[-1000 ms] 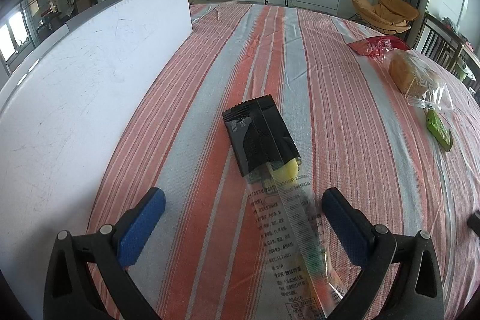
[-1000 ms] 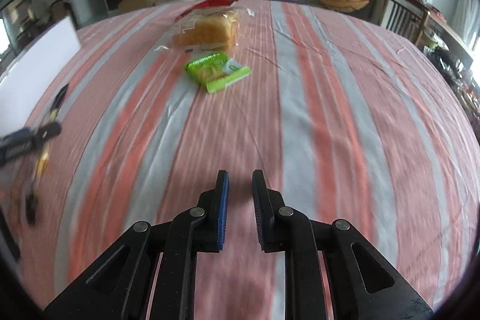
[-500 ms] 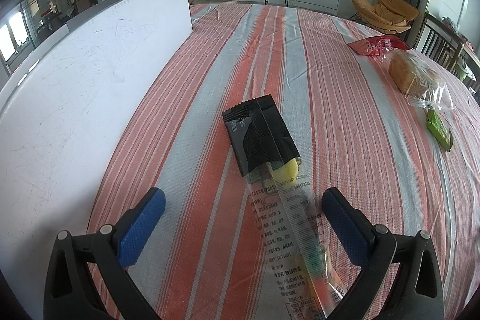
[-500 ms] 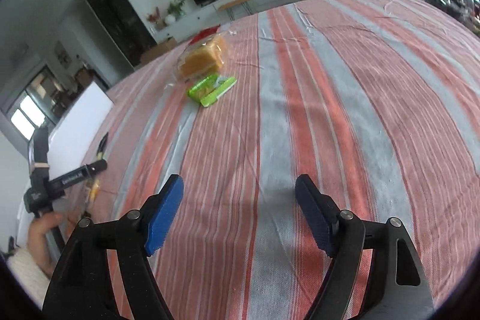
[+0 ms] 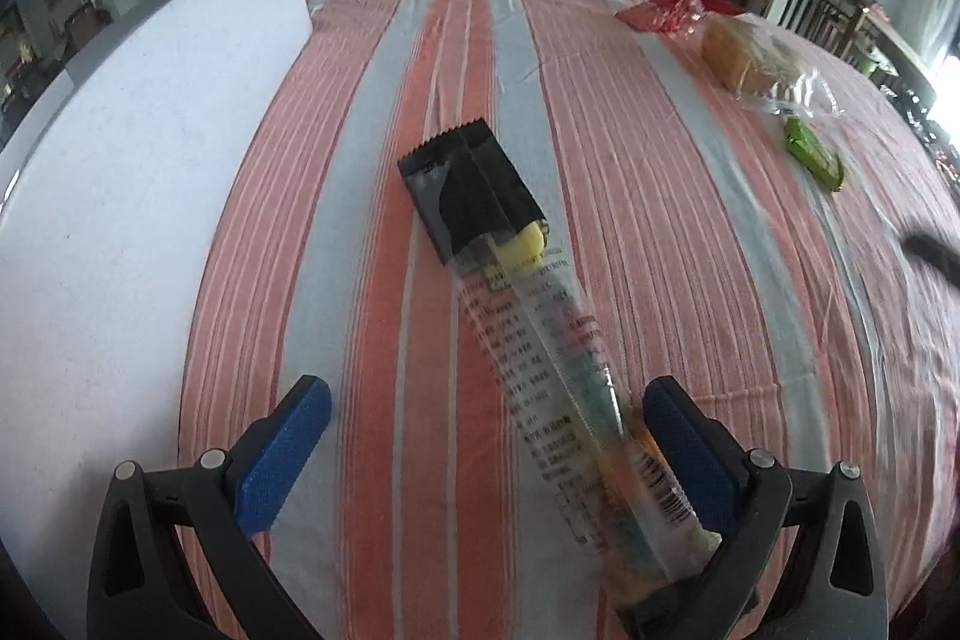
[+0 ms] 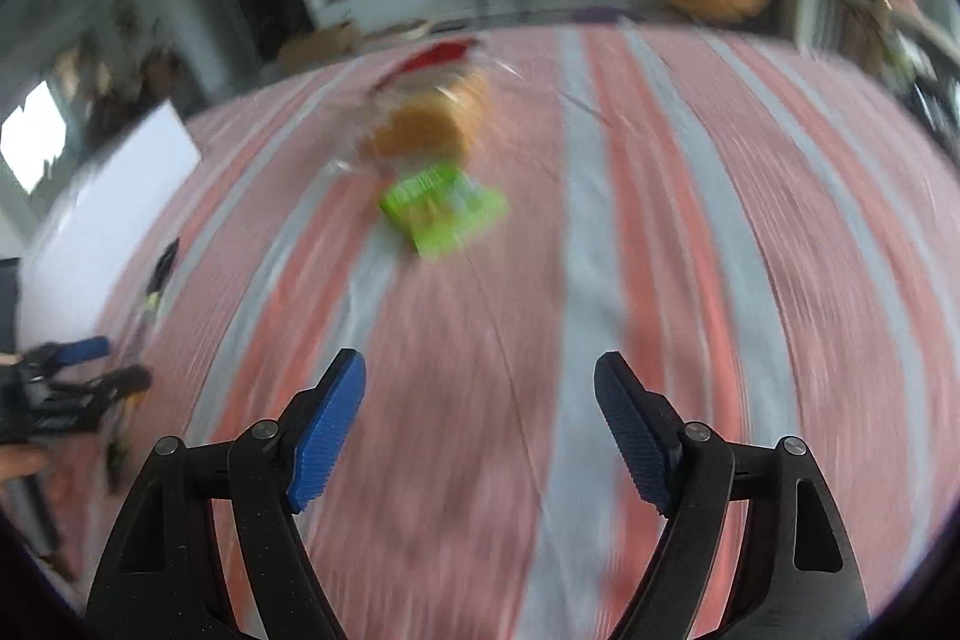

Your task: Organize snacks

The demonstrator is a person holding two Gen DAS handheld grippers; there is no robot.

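Hovering at the left of the striped tablecloth (image 5: 630, 148), just beside the white board (image 5: 150, 196), my left gripper (image 5: 486, 436) stands wide with nothing clamped. A long clear snack sleeve (image 5: 558, 370) lies slanted on the cloth between its fingers, the near end close against the right pad; I cannot tell whether it touches. The sleeve's far end tucks under a black sachet (image 5: 468, 190), with something yellow showing where the two overlap.

Further right, my right gripper (image 6: 480, 424) has just been opening and now stands wide with only bare cloth between its fingers. Ahead of it lies the green snack packet (image 6: 444, 211), and just behind that the bagged bread (image 6: 429, 127) with a red packet (image 6: 438, 55) beyond.

Risks, as I judge them: the right view is smeared by motion, so a fast approach could overshoot the green packet and shove it into the bread. On the left, closing on the slick sleeve near its end could let it slip or swing, and lifting it may drag the black sachet along.

As for containers, no tray, box or basket shows in either view; only wrappers hold anything. The clear bag holds the loaf, and the sleeve's contents are too blurred to name.
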